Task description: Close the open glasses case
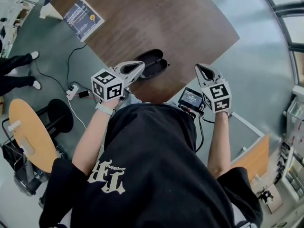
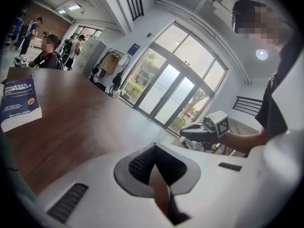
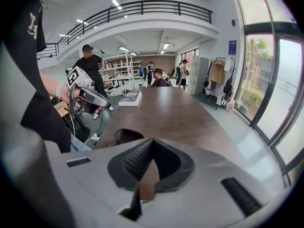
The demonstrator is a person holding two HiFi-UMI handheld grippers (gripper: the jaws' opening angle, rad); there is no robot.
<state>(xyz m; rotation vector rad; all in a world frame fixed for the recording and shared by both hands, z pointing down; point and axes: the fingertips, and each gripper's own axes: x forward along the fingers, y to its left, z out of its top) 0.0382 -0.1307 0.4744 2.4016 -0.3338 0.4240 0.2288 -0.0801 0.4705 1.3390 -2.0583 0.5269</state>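
Note:
A black glasses case (image 1: 152, 63) lies open near the front edge of the brown table (image 1: 156, 18). In the right gripper view the glasses case (image 3: 128, 136) shows as a dark oval just past the jaws. My left gripper (image 1: 141, 66) hovers right beside the case's left end, shut with nothing held. In its own view the left gripper (image 2: 153, 145) points across the bare table and the case is hidden. My right gripper (image 1: 202, 70) is shut and empty, off the table's corner to the right of the case. The right gripper (image 3: 152, 140) looks along the table.
A blue book (image 1: 83, 18) lies at the table's far left. On the floor to the left are a power strip with cables (image 1: 72, 91), a black stool (image 1: 59, 115) and a round wooden top (image 1: 28, 132). People stand in the background.

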